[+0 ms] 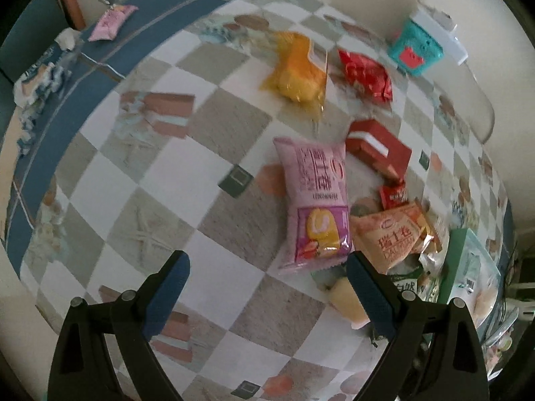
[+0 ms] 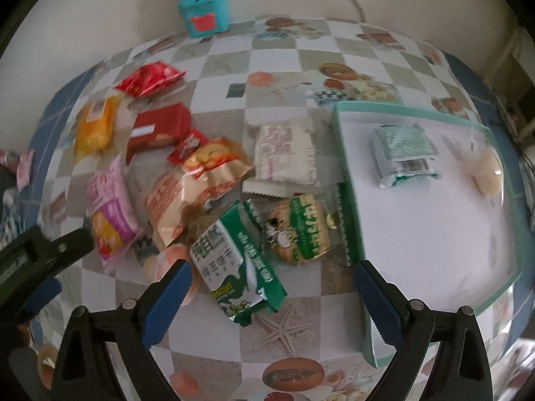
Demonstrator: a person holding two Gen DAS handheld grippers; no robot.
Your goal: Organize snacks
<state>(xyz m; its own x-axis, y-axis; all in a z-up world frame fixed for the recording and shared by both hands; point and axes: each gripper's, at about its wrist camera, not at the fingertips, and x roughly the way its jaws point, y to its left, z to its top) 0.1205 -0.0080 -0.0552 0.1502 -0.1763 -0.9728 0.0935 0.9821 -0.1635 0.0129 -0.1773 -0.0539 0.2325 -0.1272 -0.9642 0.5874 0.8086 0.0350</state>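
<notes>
A checked tablecloth [image 1: 234, 117] with a blue border covers the table against a pale wall.

Left wrist view: the left gripper [image 1: 267, 275] hangs released and empty, jaws spread wide above the cloth. A pink packet [image 1: 314, 207] lies just beyond its tips at centre. An orange packet [image 1: 301, 67], a red packet [image 1: 364, 73] and a red box [image 1: 378, 150] sit further up, with a teal box [image 1: 418, 46] at upper right by the wall.

Right wrist view: the right gripper [image 2: 272, 287] is likewise released, holding nothing. A green packet [image 2: 234, 264] lies between its tips at lower centre. The tray [image 2: 351, 180] fills the right side and already holds a silver-green packet [image 2: 403, 150].

The likely step is taking the green packet. Lower squarely over its middle, close across the narrow width, and lift clear of the tray's rim before crossing over.
</notes>
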